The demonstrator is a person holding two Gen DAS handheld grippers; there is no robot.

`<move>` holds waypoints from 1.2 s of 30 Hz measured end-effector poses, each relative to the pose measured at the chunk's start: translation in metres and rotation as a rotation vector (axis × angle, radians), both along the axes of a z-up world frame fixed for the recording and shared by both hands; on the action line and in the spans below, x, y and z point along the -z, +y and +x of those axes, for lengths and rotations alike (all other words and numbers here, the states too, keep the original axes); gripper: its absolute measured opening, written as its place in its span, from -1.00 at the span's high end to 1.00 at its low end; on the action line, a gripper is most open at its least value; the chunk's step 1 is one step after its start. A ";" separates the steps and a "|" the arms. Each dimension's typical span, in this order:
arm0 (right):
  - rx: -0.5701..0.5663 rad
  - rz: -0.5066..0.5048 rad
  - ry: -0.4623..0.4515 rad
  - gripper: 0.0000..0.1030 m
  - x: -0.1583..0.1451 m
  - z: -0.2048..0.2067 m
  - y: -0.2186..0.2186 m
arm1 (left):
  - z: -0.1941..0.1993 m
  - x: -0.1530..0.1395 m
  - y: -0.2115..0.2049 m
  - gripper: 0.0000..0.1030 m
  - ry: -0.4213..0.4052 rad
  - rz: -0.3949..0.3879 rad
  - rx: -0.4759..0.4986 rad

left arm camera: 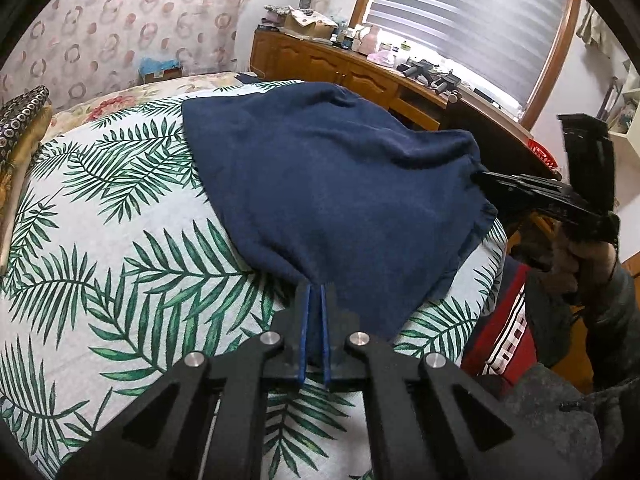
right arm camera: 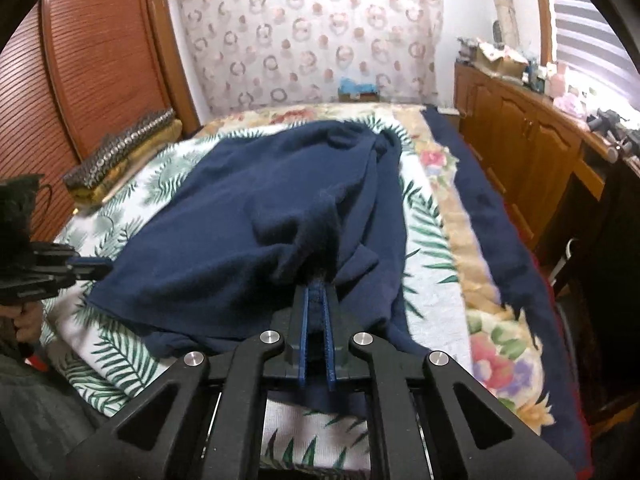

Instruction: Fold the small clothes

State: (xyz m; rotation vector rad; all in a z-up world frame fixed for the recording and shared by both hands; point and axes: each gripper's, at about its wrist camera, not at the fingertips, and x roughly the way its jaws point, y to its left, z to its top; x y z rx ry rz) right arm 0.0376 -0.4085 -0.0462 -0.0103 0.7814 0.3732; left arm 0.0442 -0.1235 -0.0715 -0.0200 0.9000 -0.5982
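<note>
Two tongs, left tongs (left arm camera: 316, 292) and right tongs (right arm camera: 318, 284), each pinch the navy garment (left arm camera: 340, 184)'s near hem; your thin bites could slip when lifting.

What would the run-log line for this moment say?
left gripper: shut on navy garment | right gripper: shut on navy garment | surface: leaf-print bedspread

A navy blue garment (left arm camera: 336, 184) lies rumpled on the palm-leaf bedspread (left arm camera: 100, 240), its near edge lifted and bunched.
</note>
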 end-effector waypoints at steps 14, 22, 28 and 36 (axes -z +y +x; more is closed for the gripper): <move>0.016 -0.089 0.045 0.89 0.008 -0.009 -0.009 | 0.006 0.004 0.002 0.75 0.008 0.026 -0.041; 0.039 -0.121 0.007 0.72 0.002 -0.011 -0.010 | 0.007 0.009 0.002 0.74 0.015 0.034 -0.048; 0.085 -0.117 -0.010 -0.17 0.002 -0.004 -0.017 | 0.008 0.012 0.001 0.72 0.022 0.035 -0.053; 0.070 -0.117 0.030 -0.28 0.025 0.013 -0.010 | 0.009 0.015 0.004 0.70 0.038 0.023 -0.056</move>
